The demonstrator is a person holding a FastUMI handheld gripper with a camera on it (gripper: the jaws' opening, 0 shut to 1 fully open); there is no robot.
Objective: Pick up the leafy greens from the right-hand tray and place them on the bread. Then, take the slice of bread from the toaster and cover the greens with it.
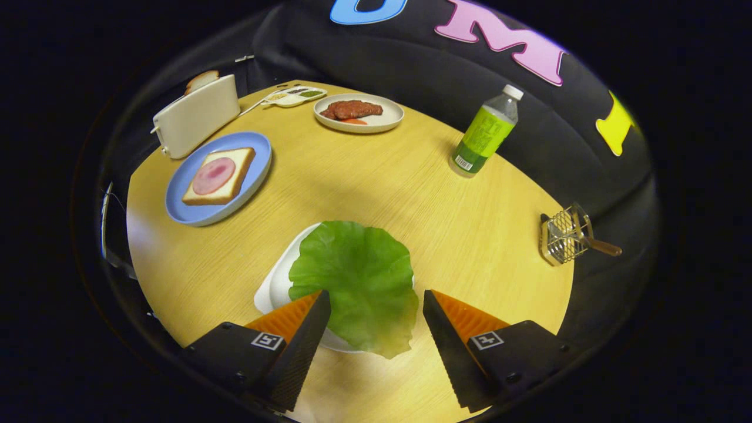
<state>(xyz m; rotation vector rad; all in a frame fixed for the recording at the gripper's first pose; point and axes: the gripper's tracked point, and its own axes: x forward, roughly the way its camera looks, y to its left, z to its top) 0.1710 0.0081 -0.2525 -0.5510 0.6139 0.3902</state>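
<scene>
The round wooden table point(382, 194) carries everything, and the leafy greens point(355, 276) near its close edge serve as the landmark. The gripper point(376, 302) hangs over that edge with its jaws spread wide. The greens lie between the two fingers point(302, 335): the left fingertip sits at the leaf's edge, though real contact cannot be told, and the right one stands clear with bare table between it and the leaf. Neither finger presses on anything, so the gripper holds nothing.

The greens are one broad, ruffled leaf that lies flat on a white tray point(273, 288) and hides most of it; the tray's rim peeks out on the left side of the leaf, and the leaf's pale tip overhangs toward the gripper.

Beyond the greens and to the left rests a blue plate point(185, 208) bearing a slice of bread point(226, 179) topped with a round of pink ham point(212, 175). Just behind that plate stands a white toaster point(197, 114) with a bread slice point(201, 80) poking from its slot.

Far beyond the greens sits a white plate point(376, 124) with a piece of meat point(351, 109), and beside it a small divided dish point(294, 96).

Beyond and to the right of the greens stands a green-labelled bottle point(486, 132). Well to the right of the greens, at the table's edge, lies a small wire basket point(565, 238) with a wooden handle.
</scene>
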